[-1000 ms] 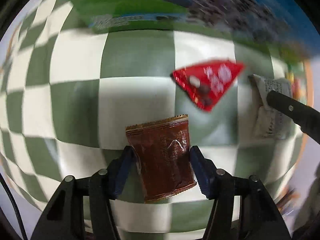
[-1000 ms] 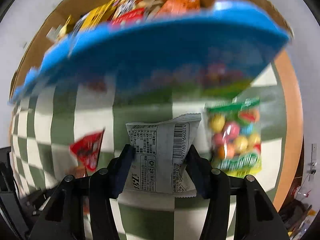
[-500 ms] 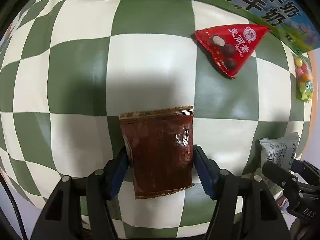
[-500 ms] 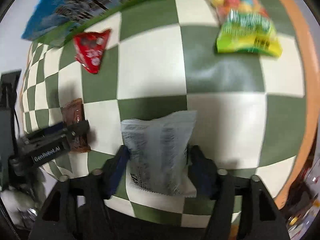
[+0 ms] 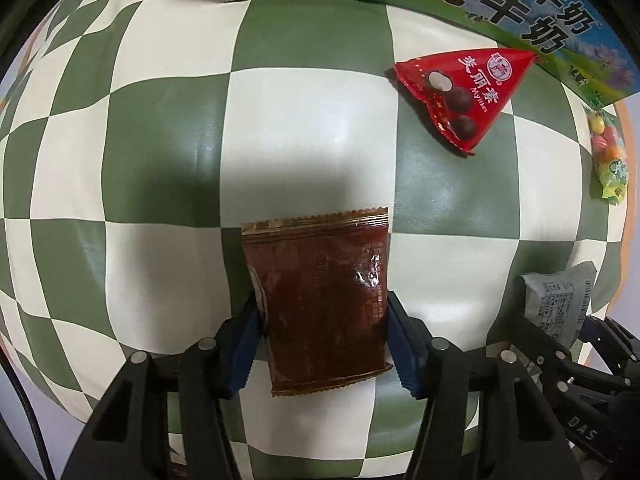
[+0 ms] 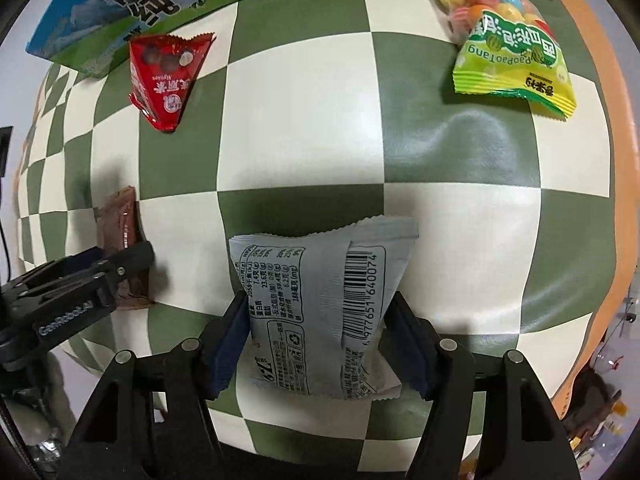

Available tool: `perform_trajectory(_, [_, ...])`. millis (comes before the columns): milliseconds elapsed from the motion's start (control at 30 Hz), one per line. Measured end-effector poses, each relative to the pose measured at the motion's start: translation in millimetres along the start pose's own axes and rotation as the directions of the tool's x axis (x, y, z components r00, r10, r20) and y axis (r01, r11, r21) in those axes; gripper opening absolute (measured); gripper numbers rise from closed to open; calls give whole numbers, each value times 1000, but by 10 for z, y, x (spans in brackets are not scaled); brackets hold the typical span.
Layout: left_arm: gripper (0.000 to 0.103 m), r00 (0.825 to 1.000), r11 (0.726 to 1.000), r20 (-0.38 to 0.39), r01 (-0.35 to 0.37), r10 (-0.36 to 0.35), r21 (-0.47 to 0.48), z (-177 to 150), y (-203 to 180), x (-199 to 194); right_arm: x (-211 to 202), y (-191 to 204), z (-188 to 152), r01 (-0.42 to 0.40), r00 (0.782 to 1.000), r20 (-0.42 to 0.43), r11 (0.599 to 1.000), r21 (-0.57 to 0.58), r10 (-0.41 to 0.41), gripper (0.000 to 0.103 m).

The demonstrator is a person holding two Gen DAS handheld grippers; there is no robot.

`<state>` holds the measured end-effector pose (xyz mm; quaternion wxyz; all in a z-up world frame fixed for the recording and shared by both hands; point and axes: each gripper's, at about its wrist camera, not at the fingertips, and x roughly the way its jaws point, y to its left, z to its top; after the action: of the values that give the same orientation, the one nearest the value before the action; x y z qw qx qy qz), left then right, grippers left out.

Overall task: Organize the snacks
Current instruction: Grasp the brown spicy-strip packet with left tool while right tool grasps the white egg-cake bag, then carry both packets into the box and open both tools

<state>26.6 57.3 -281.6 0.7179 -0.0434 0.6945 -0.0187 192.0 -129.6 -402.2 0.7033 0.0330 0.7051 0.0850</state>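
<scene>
I am holding the left claw [image 5: 320, 340] clamped on a brown snack packet [image 5: 318, 300], blue pads pressing its two long edges, packet hanging just above the green-and-white checked bench [image 5: 160, 128]. The right claw [image 6: 320, 344] is gripping a grey barcode-printed snack pouch [image 6: 320, 304] the same way, puffed pouch bulging between the pads.

Still lying loose on the bench: a red triangular Mylikes chocolate pack [image 5: 460, 96] on the far side, touching or just beside the blue-green milk carton box [image 5: 480, 12], and a green PaoPaoTang gumball bag [image 6: 512, 48] far right, near the orange bench rim [image 6: 624, 160].

Judgement: both claws are carrying, mid-transfer; roughly half the visible snacks are in hand, and no destination container is showing in either view.

Notes for doing this step well:
- I am keeping both grips firm; the brown packet is glossy and is held low, so it may slip or swing.
- The grey pouch is air-filled; squeezing harder risks bursting it.
- I am watching the spacing between the two claws, since they are near each other.
</scene>
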Motion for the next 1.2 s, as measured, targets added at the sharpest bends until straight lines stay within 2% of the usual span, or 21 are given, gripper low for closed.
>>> perform_trajectory(100, [55,1000,1000,3,-3,3,5,38,62,-51,15,2,-21,26,1000,6,1000,-10,-26,63])
perform_trajectory(267, [55,1000,1000,6,8,-8,11,50,-14,-140,-60,-80,-63,13,1000,21,1000,8,-13,57])
perform_trajectory(467, [55,995,998,82,46,-50,45,128,-114,-606,-440,-276,-83,-71,996,53,997,31,70,56])
perform_trajectory(567, [55,983,993,153,91,-101,70,266,-210,-1033,-730,-345,-35,-118,989,91,993,29,115,56])
perform_trajectory(667, [55,959,983,231,139,-163,115,501,-354,-1554,-1200,-301,101,-176,972,157,984,8,173,56])
perform_trajectory(800, [55,934,971,290,164,-210,175,929,-495,-2034,-1824,-283,431,-229,941,247,972,-40,232,56])
perform_trajectory(933, [55,932,970,304,139,-197,202,1472,-574,-2231,-2379,-273,932,-234,911,325,967,-98,254,56])
perform_trajectory(1067, [55,950,976,282,78,-134,202,2084,-575,-2172,-2531,-72,1510,-169,908,368,978,-119,202,56])
perform_trajectory(1200, [55,972,983,218,52,-90,176,2557,-489,-1954,-2453,10,2089,-128,923,351,986,-108,158,56])
